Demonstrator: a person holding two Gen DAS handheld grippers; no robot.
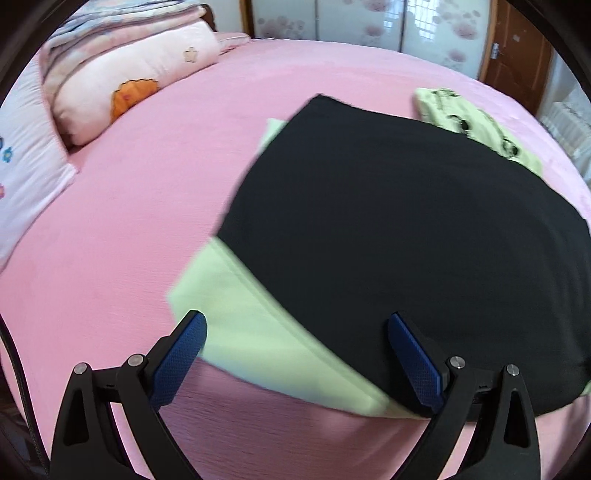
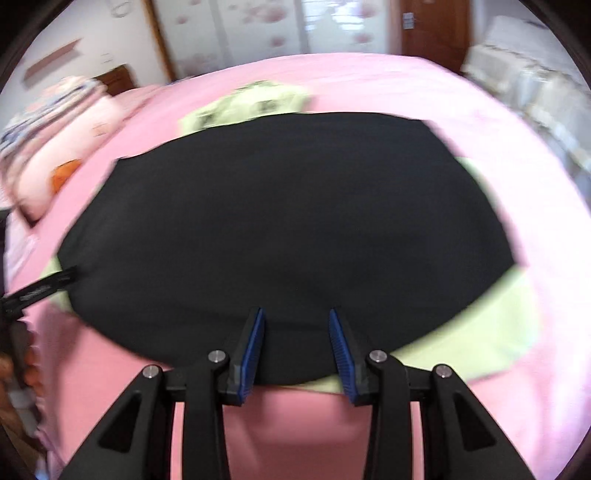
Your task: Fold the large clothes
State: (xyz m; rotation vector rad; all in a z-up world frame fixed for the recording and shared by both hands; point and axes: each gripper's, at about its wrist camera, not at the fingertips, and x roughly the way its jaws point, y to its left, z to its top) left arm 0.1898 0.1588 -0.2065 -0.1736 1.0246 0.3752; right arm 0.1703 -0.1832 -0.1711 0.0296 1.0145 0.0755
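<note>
A large black garment [image 1: 406, 240] lies spread flat on the pink bed [image 1: 147, 203], on top of a pale green garment [image 1: 258, 332] that sticks out at its corners. My left gripper [image 1: 295, 317] hovers wide open over the near left green corner, with nothing between its blue pads. In the right wrist view the black garment [image 2: 288, 214] fills the middle and green cloth [image 2: 498, 325] shows at the right. My right gripper [image 2: 296, 312] hangs over the black garment's near edge, its jaws partly apart and holding nothing.
A folded green patterned piece [image 1: 476, 125] lies beyond the black garment. Pillows and folded quilts [image 1: 122, 85] are stacked at the far left of the bed. Wardrobe doors [image 2: 258, 26] and a wooden door [image 1: 517, 55] stand behind. A hand [image 2: 14, 369] shows at the left edge.
</note>
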